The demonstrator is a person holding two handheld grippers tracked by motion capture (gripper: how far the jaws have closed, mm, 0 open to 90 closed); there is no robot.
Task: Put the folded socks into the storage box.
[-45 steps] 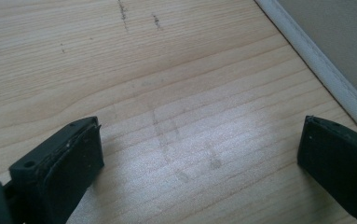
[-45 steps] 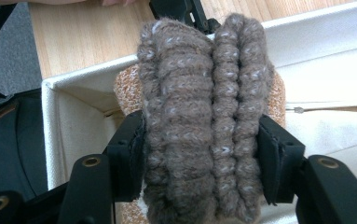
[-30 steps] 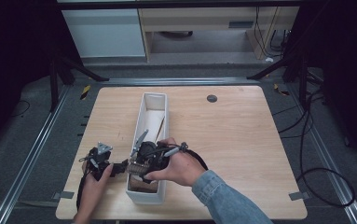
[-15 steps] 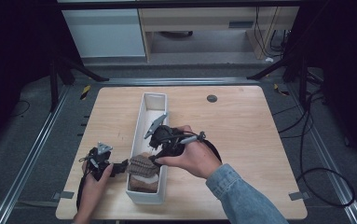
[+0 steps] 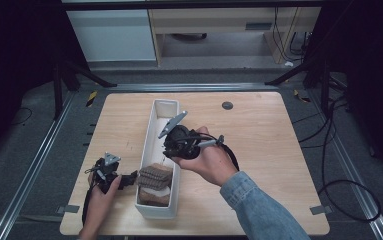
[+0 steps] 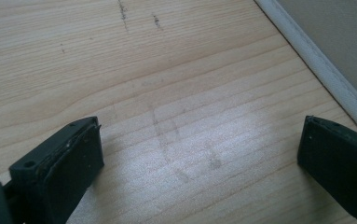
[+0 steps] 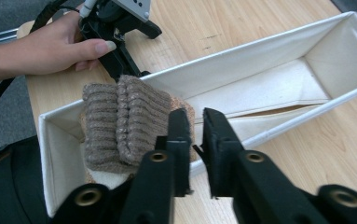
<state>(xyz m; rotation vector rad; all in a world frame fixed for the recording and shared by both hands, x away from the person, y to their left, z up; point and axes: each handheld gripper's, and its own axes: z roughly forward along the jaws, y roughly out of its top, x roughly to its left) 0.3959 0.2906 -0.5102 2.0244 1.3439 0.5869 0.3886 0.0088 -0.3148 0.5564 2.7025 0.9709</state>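
A long white bin [image 5: 151,135] lies lengthwise in the middle of the wooden table [image 5: 264,145]. Folded brown ribbed cloth [image 5: 155,175] lies stacked at its near end, over a paler piece. My right gripper [image 5: 168,146] hovers above the middle of the bin, tilted down toward the cloth [image 7: 125,121]. The right gripper [image 7: 195,116] has just been closing its jaws; they stand almost together with nothing between them. My left gripper [image 5: 130,178] rests on the table left of the bin, pointing at its wall. The left gripper [image 6: 199,135] is wide open over bare wood.
The far half of the bin [image 7: 260,51] holds only its flat liner. The bin's wall [image 6: 334,46] stands just right of my left jaws. A small dark disc [image 5: 227,105] sits near the table's far edge. Metal rails and cables run around the table.
My right gripper has lifted off the brown cloth at the bin's near end and moved up and toward the bin's middle, leaving the cloth behind. The left gripper has stayed put.
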